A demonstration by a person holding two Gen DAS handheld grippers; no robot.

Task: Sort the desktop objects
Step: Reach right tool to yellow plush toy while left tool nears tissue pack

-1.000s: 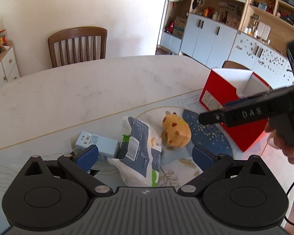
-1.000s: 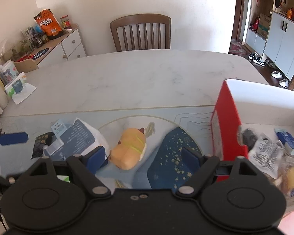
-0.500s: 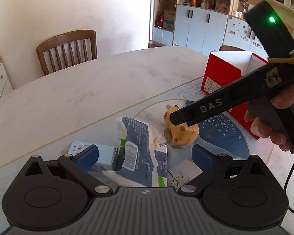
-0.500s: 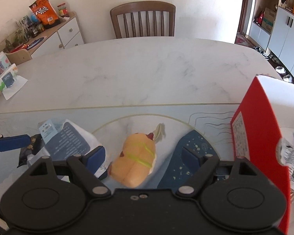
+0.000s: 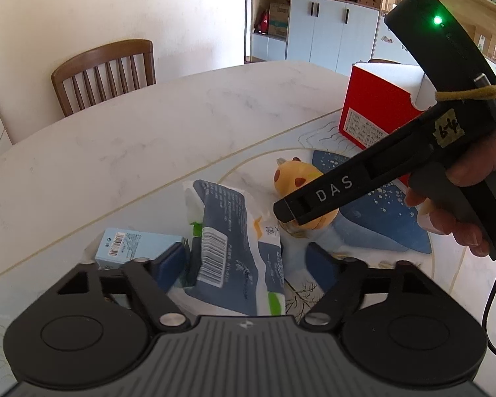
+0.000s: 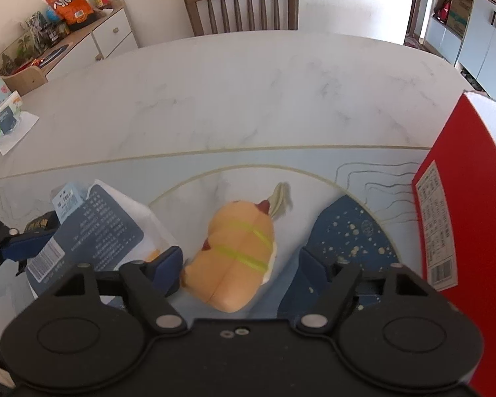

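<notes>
My left gripper (image 5: 246, 264) hangs low over a blue-and-white snack packet (image 5: 228, 248). Its jaws are closing with the packet between them; the left pad is at the packet's edge and the right pad stands clear. My right gripper (image 6: 241, 271) straddles a yellow plush toy (image 6: 238, 251). Its jaws are also closing, with a gap left on the toy's right side. In the left wrist view the right gripper (image 5: 291, 211) reaches over the toy (image 5: 297, 178), held by a hand (image 5: 473, 178). A red box (image 6: 446, 218) stands open at the right.
A small light-blue carton (image 5: 132, 244) lies left of the packet, with a dark sachet (image 6: 39, 225) beside it. The placemat (image 6: 347, 231) has a dark blue patch. A wooden chair (image 6: 241, 3) stands at the table's far side, and a sideboard (image 6: 92, 36) at the far left.
Both grippers have come down closer to the table and their jaws have narrowed. The right gripper has moved in over the plush toy, which now sits between its fingers.
</notes>
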